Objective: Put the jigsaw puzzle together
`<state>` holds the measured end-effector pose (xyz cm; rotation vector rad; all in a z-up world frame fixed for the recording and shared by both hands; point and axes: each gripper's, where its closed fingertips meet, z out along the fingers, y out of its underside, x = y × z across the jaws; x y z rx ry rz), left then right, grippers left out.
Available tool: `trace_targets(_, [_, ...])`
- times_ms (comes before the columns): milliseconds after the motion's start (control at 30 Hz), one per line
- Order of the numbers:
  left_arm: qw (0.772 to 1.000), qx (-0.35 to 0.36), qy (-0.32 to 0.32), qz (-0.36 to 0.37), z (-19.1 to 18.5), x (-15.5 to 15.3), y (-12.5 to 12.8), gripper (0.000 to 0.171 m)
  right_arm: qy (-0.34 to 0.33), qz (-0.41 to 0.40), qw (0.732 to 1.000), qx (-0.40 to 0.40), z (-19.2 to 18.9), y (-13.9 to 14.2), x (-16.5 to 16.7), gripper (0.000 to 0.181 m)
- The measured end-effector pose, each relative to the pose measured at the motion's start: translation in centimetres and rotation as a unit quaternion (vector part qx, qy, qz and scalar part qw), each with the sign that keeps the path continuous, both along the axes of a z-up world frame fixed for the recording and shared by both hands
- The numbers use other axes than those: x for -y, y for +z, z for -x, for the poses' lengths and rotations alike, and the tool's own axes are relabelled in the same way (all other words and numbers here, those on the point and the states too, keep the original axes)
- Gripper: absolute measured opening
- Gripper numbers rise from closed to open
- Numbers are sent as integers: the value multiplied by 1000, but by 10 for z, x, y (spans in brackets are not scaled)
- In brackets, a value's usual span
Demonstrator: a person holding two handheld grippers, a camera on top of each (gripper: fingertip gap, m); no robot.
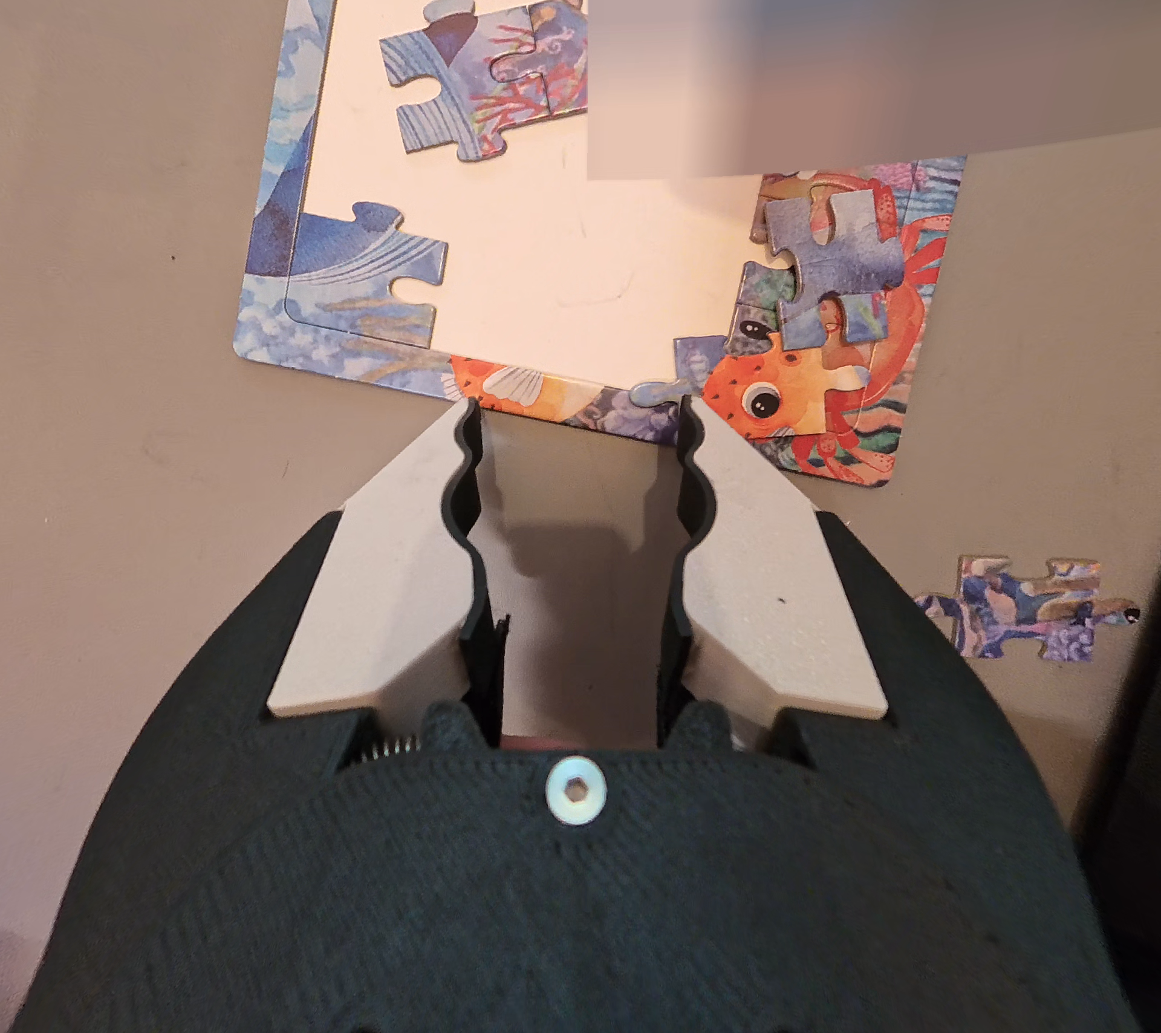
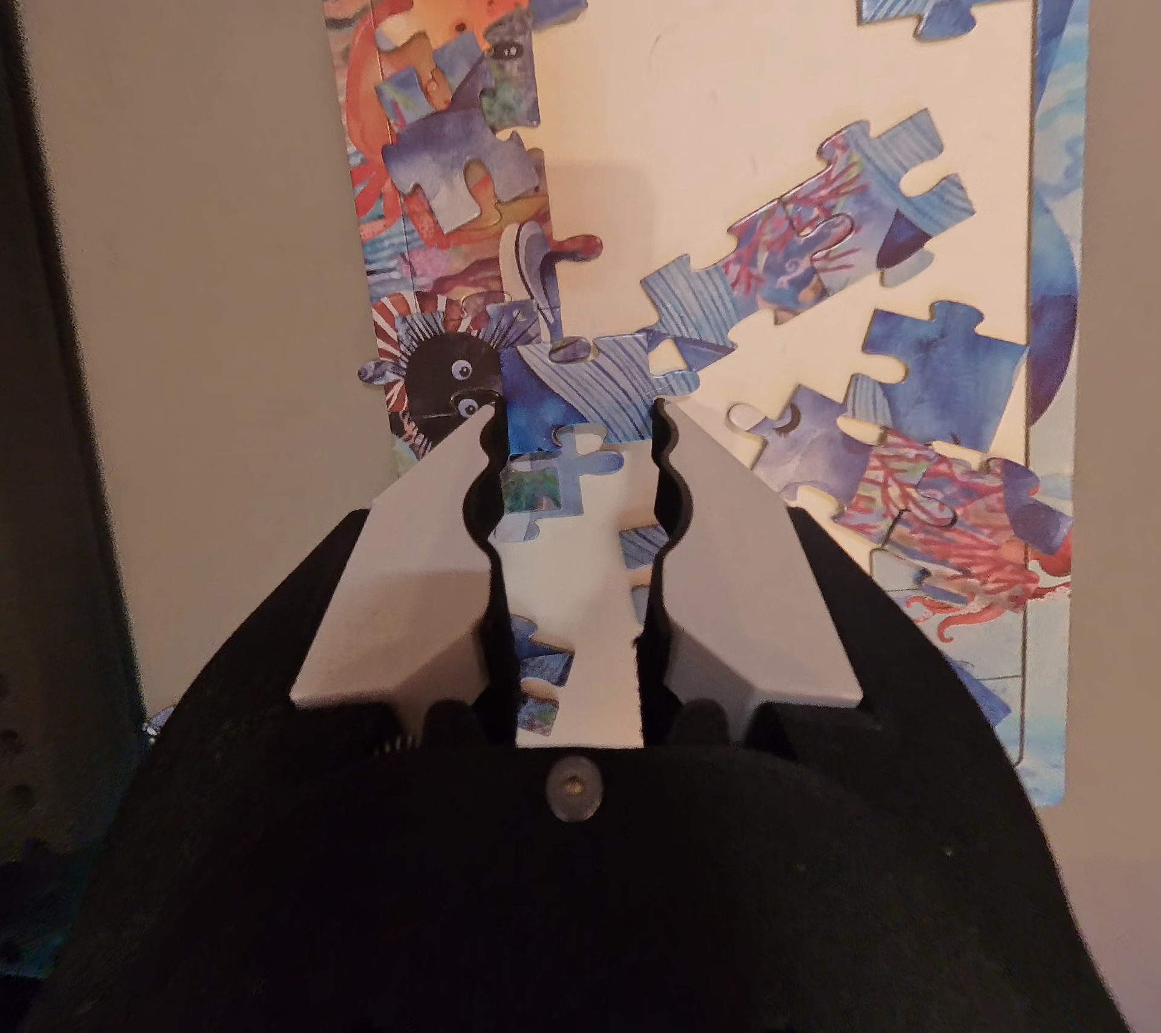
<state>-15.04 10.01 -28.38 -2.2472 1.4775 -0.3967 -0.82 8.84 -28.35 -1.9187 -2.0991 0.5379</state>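
- Left gripper [image 1: 579,406] spread, empty, at near edge of tray [image 1: 327,337].
- Right gripper [image 2: 578,412] spread, empty, over loose pieces [image 2: 810,249] in tray.
- Bare cream middle [image 2: 691,79].

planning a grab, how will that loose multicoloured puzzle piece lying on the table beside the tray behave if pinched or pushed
The loose piece looks thin, so probably light and fairly stiff. Lying flat on the table, it would likely slide when pushed, and its edge may be hard to pinch.

A plain beige worktop [image 1: 125,186] carries a flat cardboard puzzle tray with a blue sea-picture border [image 1: 276,136] just ahead of the left tongs [image 1: 581,406], and one loose multicoloured jigsaw piece [image 1: 1030,607] to their right.
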Motion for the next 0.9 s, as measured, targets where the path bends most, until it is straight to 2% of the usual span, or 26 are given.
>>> trace_targets(167, [1000,3,4,-5,1,-2,2,60,-10,-14,1000,-13,2,5,-1,56])
trace_targets(300, [1000,3,2,-8,-2,-4,1,60,-75,-33,996,-47,20,17,-29,55])
trace_targets(400, [1000,1,7,-15,-2,-7,1,59,-121,-47,990,-53,38,13,-50,56])
trace_targets(600, [1000,2,18,-15,1,-11,0,58,-197,-31,979,-39,59,-6,-71,60])
trace_targets(767, [1000,6,16,0,-2,-6,-3,55,-216,-30,975,-51,62,-4,-72,47])
trace_targets(900, [1000,6,15,2,-4,-5,-3,55,-240,-22,969,-57,63,-5,-76,52])
